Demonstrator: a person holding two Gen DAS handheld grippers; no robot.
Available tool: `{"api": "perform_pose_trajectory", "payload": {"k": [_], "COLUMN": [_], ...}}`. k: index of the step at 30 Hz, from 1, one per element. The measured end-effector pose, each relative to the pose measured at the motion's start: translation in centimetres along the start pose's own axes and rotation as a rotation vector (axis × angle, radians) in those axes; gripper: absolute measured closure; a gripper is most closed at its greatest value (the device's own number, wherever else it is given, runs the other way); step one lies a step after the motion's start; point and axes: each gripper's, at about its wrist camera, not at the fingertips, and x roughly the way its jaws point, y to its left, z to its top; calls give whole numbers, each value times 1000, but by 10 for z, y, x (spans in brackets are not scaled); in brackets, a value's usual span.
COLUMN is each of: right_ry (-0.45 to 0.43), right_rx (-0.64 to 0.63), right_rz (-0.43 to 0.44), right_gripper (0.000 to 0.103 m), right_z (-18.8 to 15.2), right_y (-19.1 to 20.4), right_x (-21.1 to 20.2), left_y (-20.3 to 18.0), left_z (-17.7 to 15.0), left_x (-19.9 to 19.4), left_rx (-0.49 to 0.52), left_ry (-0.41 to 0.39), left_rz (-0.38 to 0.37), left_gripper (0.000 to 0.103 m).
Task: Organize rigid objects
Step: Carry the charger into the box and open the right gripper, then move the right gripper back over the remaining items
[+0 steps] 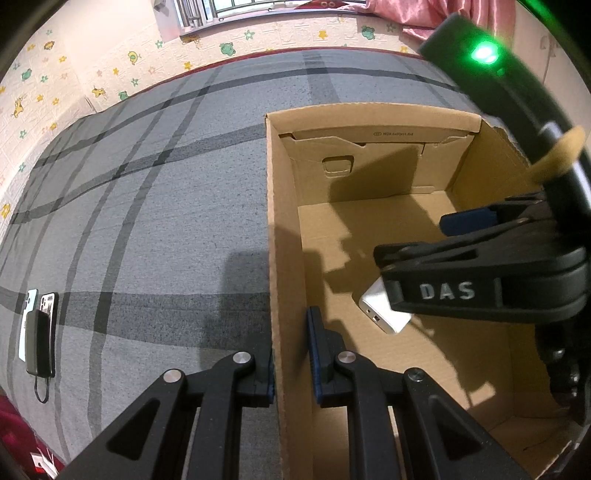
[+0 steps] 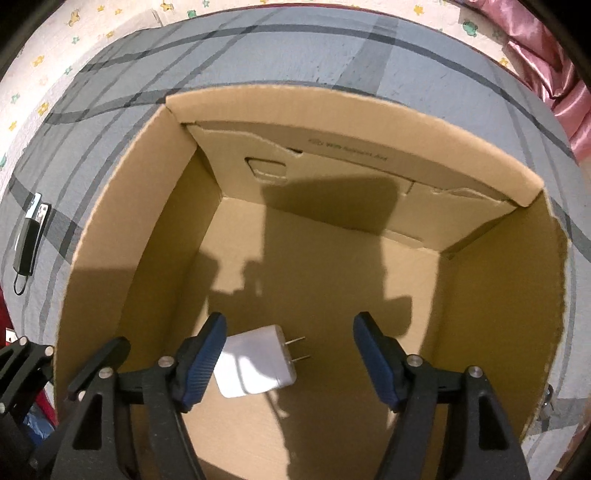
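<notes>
A grey bedcover crossed by dark plaid stripes [image 1: 147, 192] is spread over the whole surface. It is bordered at the far side by a cream padded wall printed with small green and yellow cartoon figures [image 1: 110, 62], above which a barred window [image 1: 229, 11] is set. A shiny pink curtain [image 2: 554, 85] is hung at the right.

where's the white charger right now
The white charger lies on the floor of the cardboard box, beside the open right gripper's left finger.
</notes>
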Motion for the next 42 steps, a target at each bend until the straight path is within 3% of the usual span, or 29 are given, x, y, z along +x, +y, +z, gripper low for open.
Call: {"api": "perform_pose_trajectory", "payload": {"k": [11, 23, 29, 42], "right_ry": [-87, -195, -226, -265], "right_rx": [-21, 27, 50, 132], "right_rz": [-44, -92, -101, -172], "right_gripper": [27, 7, 0, 0], "right_z": [-2, -10, -20, -51], "right_y": [7, -14, -35, -114], "right_x": [-40, -81, -106, -147], "left_y": [-2, -4, -4, -4], "left_z": [0, 1, 0, 1], "left_x": [-1, -1, -1, -1], "left_rx": [1, 2, 2, 5], "left_ry": [-1, 0, 1, 0], "left_rz": [6, 15, 17, 22], "left_gripper": [88, 88, 88, 88]}}
